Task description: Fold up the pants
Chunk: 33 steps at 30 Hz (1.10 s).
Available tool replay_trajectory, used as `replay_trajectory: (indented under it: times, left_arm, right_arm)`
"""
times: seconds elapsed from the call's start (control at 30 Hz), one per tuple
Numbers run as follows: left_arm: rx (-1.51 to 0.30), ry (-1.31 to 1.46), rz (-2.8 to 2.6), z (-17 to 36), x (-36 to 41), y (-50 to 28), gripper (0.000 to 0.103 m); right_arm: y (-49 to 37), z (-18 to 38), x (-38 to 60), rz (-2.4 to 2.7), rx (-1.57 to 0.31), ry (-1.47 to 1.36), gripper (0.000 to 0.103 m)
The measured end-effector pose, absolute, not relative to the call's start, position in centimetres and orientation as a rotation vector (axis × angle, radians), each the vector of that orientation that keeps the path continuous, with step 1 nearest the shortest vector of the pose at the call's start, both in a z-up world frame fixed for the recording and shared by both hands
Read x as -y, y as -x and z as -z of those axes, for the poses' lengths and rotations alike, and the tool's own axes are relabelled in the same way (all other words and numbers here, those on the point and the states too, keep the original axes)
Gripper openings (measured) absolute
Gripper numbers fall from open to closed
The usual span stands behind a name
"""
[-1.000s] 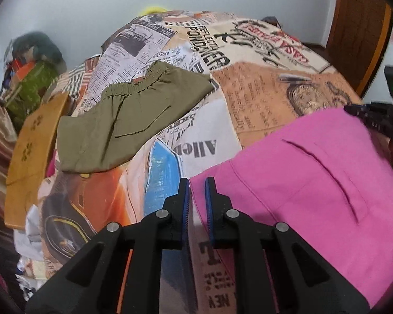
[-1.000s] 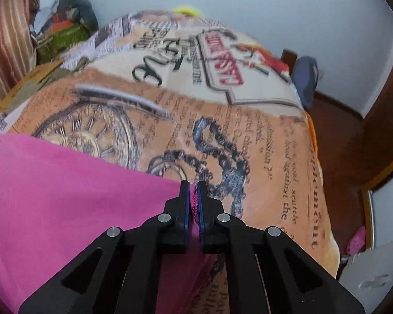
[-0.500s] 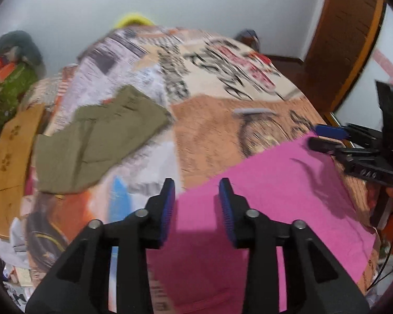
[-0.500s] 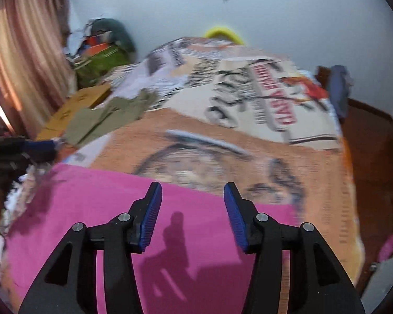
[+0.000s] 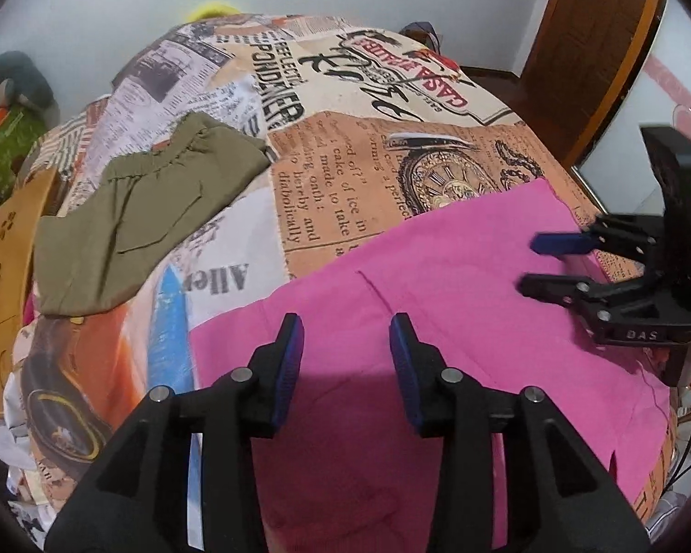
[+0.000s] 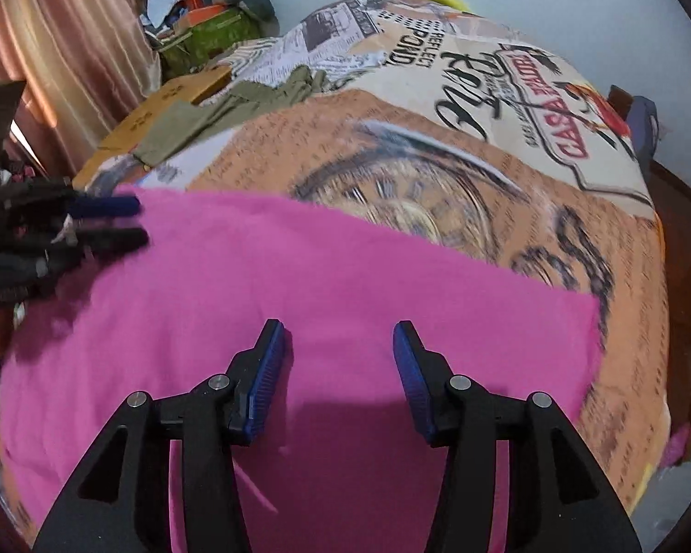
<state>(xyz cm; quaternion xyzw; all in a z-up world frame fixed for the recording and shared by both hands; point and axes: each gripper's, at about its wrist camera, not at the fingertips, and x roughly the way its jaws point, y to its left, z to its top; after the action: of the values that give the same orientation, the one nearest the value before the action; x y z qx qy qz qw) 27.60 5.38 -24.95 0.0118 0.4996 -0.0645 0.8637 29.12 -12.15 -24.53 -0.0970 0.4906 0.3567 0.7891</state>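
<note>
Pink pants (image 5: 437,295) lie flat on the near part of a bed with a newspaper-print cover (image 5: 345,175); they also fill the near half of the right wrist view (image 6: 327,285). My left gripper (image 5: 345,350) is open and empty, held just above the pants near their left end. My right gripper (image 6: 338,359) is open and empty above the pants' right part; it also shows from the side in the left wrist view (image 5: 543,262). The left gripper shows at the left edge of the right wrist view (image 6: 115,221).
Folded olive-green pants (image 5: 133,216) lie on the bed's far left, also seen in the right wrist view (image 6: 225,110). A brown cardboard piece (image 5: 4,249) lies at the bed's left edge. A brown wooden door (image 5: 594,37) stands at the right. Clutter (image 6: 207,23) is piled by the curtain.
Both grippers were shut on the pink pants' edge a second ago. They have opened, let go and pulled back above the cloth, which now lies flat.
</note>
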Motion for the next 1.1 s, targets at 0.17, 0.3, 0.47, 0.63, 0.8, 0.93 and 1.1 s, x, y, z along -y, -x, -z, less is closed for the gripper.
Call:
replay_trajectory:
  times: [0.17, 0.3, 0.47, 0.63, 0.8, 0.93, 1.1]
  left_arm:
    - [-1.032, -0.026, 0.121, 23.8, -6.0, -25.4, 0.04]
    - [-1.048, -0.047, 0.086, 24.4, -6.7, -23.4, 0.046]
    - [-1.037, 0.008, 0.061, 24.8, -7.6, -21.6, 0.053]
    - [-1.015, -0.031, 0.019, 24.1, -6.9, -20.8, 0.053]
    - [-0.969, -0.011, -0.02, 21.7, -7.6, -19.1, 0.053]
    - [-0.927, 0.078, -0.032, 19.6, -9.0, -17.2, 0.054]
    - [-0.907, 0.16, -0.054, 18.5, -9.9, -14.9, 0.065]
  right_arm:
    - [-27.5, 24.8, 14.9, -0.736, -1.09, 0.161, 0.045]
    - [-26.1, 24.8, 17.2, -0.691, -1.097, 0.126, 0.046]
    - [-24.5, 25.0, 19.6, -0.618, -1.11, 0.122, 0.046]
    - [-23.3, 24.6, 21.1, -0.568, -1.115, 0.11, 0.046]
    - [-21.9, 22.8, 21.6, -0.545, -1.071, 0.122, 0.046]
    - [-20.7, 20.1, 21.2, -0.564, -0.99, 0.106, 0.046]
    - [-18.8, 17.2, 19.6, -0.608, -0.879, 0.087, 0.046]
